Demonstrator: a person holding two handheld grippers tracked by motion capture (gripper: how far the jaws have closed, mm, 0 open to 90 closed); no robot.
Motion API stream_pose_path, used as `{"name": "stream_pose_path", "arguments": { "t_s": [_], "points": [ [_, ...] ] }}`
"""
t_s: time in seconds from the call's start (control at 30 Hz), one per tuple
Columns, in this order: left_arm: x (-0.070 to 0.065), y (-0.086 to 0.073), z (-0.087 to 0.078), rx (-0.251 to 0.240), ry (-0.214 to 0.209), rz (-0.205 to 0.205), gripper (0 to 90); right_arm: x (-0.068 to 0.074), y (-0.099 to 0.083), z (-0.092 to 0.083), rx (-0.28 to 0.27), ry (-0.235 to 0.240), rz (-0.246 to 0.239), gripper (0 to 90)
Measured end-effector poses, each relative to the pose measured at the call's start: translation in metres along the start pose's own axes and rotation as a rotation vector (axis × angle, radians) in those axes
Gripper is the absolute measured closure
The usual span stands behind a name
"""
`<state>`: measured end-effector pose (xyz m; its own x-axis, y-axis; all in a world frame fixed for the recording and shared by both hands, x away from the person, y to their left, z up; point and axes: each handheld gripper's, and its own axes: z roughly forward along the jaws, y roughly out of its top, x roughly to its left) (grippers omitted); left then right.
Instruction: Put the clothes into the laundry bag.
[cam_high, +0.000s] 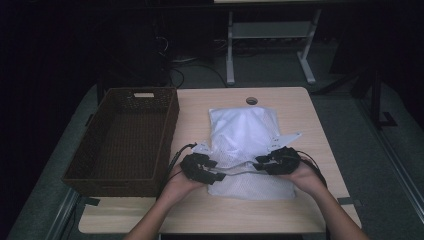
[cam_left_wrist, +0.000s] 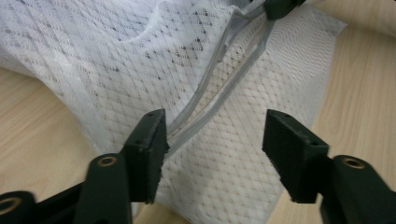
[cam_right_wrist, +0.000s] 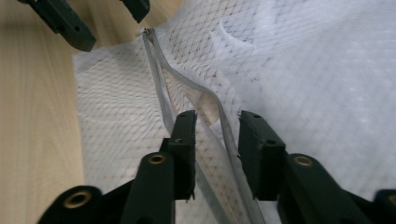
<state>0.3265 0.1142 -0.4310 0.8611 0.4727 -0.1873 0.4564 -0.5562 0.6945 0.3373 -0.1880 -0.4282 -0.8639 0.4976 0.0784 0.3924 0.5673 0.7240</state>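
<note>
While the white mesh bag (cam_high: 250, 150) lies flat on the bench (cam_high: 310, 125) beside the wicker basket (cam_high: 125, 140), its grey zipper (cam_high: 239, 172) runs crosswise between the released left hand-held gripper (cam_left_wrist: 214, 140) and the right hand-held gripper (cam_right_wrist: 217, 135), whose part-open jaws straddle one zipper edge, likely nearer.

Overhead looks forward; both close views share mesh bag (cam_left_wrist: 140, 56).

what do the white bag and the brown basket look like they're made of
White bag: probably thin synthetic mesh, since the table's wood shows through its open weave; grey zipper. Brown basket: looks like dark woven wicker or rattan, matte, with ribbed walls.
</note>
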Motion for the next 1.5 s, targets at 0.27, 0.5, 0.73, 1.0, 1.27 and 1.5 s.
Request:
{"name": "stream_pose_path", "arguments": {
  "t_s": [0.27,0.5,0.73,1.0,1.27,1.5],
  "points": [
    [-0.012,-0.016,-0.013,-0.017,0.024,0.007,26.2,0.005,-0.019,-0.027,-0.035,-0.034,0.071,45.0],
    [-0.023,-0.030,-0.021,-0.021,0.052,0.036,19.6,0.012,-0.041,-0.046,-0.062,-0.112,0.115,30.9],
    [-0.028,-0.041,-0.023,-0.030,0.099,0.040,13.5,0.018,-0.060,-0.061,-0.101,-0.169,0.136,25.2],
    [-0.032,-0.053,-0.025,-0.057,0.119,0.016,10.8,0.023,-0.078,-0.070,-0.116,-0.227,0.159,18.3],
    [-0.034,-0.063,-0.025,-0.074,0.118,0.025,10.6,0.031,-0.100,-0.072,-0.116,-0.262,0.185,13.7],
    [-0.029,-0.065,-0.021,-0.049,0.105,0.038,10.6,0.027,-0.103,-0.065,-0.097,-0.278,0.176,13.1]
  ]
}}
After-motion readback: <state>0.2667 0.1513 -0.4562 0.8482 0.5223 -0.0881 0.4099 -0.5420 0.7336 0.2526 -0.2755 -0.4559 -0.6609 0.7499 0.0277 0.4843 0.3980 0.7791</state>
